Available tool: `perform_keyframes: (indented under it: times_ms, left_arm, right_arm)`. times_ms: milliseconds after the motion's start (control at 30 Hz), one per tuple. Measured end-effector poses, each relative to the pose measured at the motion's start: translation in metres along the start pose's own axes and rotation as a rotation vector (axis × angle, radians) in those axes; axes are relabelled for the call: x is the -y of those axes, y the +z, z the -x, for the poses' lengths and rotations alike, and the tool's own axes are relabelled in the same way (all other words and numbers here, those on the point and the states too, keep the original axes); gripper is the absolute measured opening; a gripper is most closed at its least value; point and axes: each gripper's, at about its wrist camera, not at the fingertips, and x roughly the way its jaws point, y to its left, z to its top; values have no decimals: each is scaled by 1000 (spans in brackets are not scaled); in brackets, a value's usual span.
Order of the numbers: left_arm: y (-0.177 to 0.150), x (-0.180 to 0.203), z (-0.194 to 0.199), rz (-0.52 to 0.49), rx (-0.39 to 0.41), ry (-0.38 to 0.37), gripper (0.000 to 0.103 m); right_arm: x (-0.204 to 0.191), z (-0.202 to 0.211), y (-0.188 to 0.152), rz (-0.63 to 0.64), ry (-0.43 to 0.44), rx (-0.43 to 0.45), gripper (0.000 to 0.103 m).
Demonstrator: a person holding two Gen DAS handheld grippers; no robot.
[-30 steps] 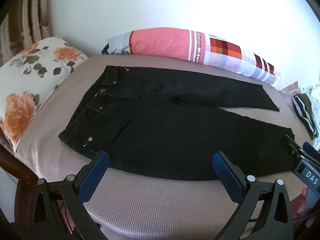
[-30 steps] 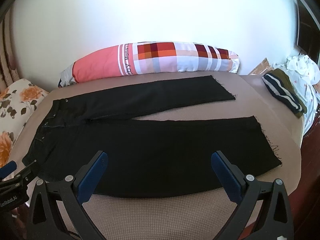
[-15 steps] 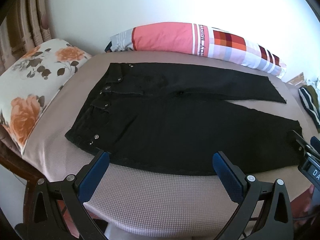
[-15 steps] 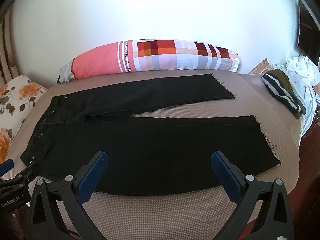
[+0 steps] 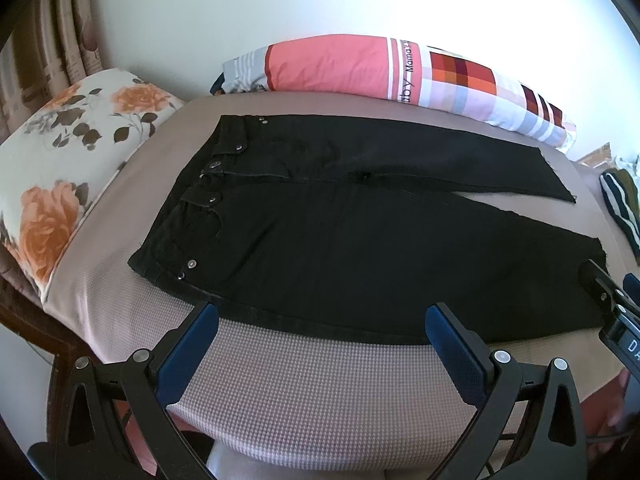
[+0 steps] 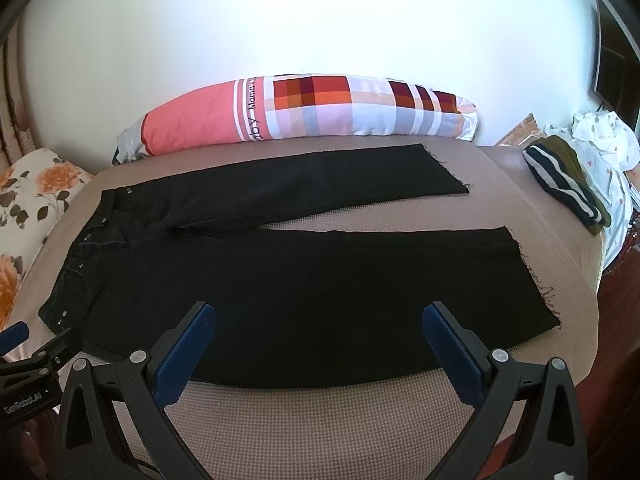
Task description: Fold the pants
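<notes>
While both tools hang over the near edge of the bed, the scene reads thus:

Pants: black pants (image 5: 360, 240) lie flat and unfolded on the bed (image 5: 320, 392), waistband toward the floral pillow, the two legs spread apart in a narrow V with frayed hems at the far end.

Left tongs: the left tongs (image 5: 322, 340) are released, blue pads wide apart, holding nothing, poised just off the near side seam of the closer leg, nearer the waistband half.

Right tongs: the right tongs (image 6: 320, 340) are likewise released and bare, their pads over the near edge of the closer leg, nearer the hem half.

Contact: neither pair visibly touches the cloth.

Bed: covered in a pinkish waffle-textured sheet.

Floral pillow: a white pillow with orange roses (image 5: 68, 168) sits at the waistband end.

Long pillow: a pink and checkered bolster (image 6: 304, 112) lies along the wall, beyond the farther leg.

Other clothes: a dark striped garment (image 6: 564, 184) rests beyond the hems, beside white patterned fabric (image 6: 604, 140).
</notes>
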Motion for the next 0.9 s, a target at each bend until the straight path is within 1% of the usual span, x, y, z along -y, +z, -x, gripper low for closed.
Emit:
perform_keyframes:
  times_ms: [533, 900]
  left_arm:
    - [-1, 2, 0, -18, 10, 1, 102]
    - [-1, 6, 1, -35, 22, 21, 102]
  right_arm:
    - [2, -1, 1, 6, 7, 4, 103]
    - [2, -1, 1, 5, 5, 5, 103]
